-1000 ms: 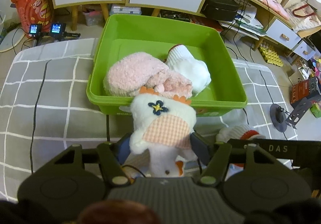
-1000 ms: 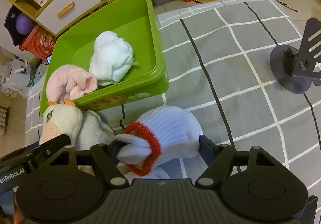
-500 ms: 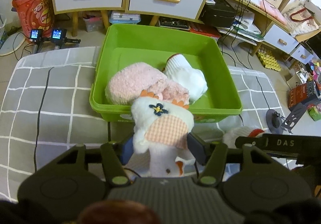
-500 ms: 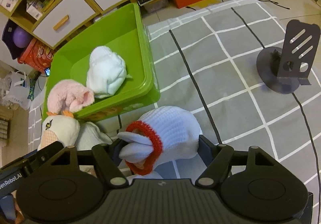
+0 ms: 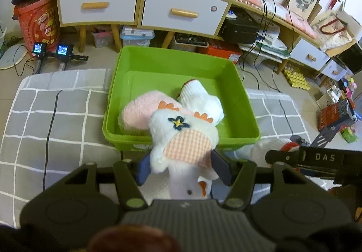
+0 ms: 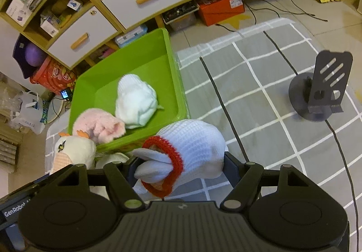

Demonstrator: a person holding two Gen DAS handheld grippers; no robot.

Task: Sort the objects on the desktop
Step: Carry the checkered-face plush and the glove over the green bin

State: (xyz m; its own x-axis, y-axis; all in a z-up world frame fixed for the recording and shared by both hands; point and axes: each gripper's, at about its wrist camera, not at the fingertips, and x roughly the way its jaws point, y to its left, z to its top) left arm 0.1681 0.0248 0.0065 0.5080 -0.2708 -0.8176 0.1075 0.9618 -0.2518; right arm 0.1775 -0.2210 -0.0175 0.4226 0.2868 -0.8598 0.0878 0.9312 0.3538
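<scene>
A wooden cabinet [image 5: 140, 3] with white drawers runs along the back, with boxes and cables crowding the floor beneath it. In front lies a grey checked mat [image 5: 56, 121], and on it sits one green bin [image 5: 178, 64]. Two rolled items lie inside the bin: a pink fluffy sock bundle [image 5: 140, 111] and a white sock bundle [image 6: 135, 100], touching each other. A dark phone stand [image 6: 321, 89] stands on the mat, well apart from the bin on its right.

The left gripper [image 5: 178, 166] is clamped on a cream sock bundle [image 5: 181, 136] with a checked patch and a navy flower, held over the bin's near rim so that it hides part of the pink bundle. The right gripper [image 6: 178, 168] is closed around a white glove bundle [image 6: 187, 150] with a red cuff, held just beside the bin's near corner. That makes four bundles, two held and two binned. The fingertips of both grippers are mostly covered by fabric.
</scene>
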